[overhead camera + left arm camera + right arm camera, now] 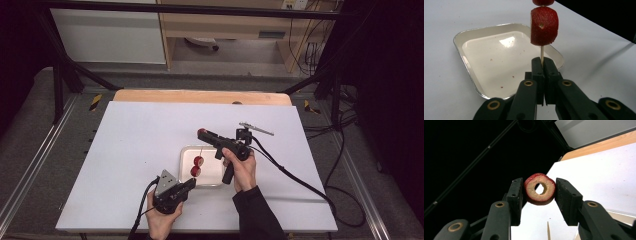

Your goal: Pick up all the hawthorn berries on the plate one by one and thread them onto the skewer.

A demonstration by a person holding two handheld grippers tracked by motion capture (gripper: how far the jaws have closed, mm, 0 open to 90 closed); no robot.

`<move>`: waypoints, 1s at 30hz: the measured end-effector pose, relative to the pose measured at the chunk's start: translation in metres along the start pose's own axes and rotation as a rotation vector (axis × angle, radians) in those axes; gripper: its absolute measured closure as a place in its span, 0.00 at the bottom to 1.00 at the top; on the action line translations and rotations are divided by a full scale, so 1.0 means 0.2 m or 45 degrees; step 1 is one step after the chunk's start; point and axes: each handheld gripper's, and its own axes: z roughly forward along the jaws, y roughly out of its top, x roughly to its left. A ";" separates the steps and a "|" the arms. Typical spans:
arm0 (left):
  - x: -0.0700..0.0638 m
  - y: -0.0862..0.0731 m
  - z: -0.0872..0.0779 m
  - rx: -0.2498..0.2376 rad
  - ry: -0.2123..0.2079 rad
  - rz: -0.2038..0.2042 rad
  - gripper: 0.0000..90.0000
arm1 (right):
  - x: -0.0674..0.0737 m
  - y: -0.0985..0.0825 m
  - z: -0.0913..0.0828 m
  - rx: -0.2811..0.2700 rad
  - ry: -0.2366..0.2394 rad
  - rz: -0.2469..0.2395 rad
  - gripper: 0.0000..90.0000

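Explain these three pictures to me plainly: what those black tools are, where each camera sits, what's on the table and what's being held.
A person holds a two-jaw gripper in each hand. The high view looks down on the white table; the other two cameras ride on the grippers, looking along their jaws. A shallow white tray lies on the table. The left gripper is shut on a thin wooden skewer standing above the tray, with two red fruit pieces threaded on it. The right gripper is clamped on a red-skinned fruit ring with a hole through its middle, held above the skewer's pointed tip, probably to be threaded on next.
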 end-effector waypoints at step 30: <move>-0.06 0.09 -0.04 -0.080 -0.051 -0.027 0.98 | 0.04 0.03 -0.08 -0.038 0.049 -0.069 0.66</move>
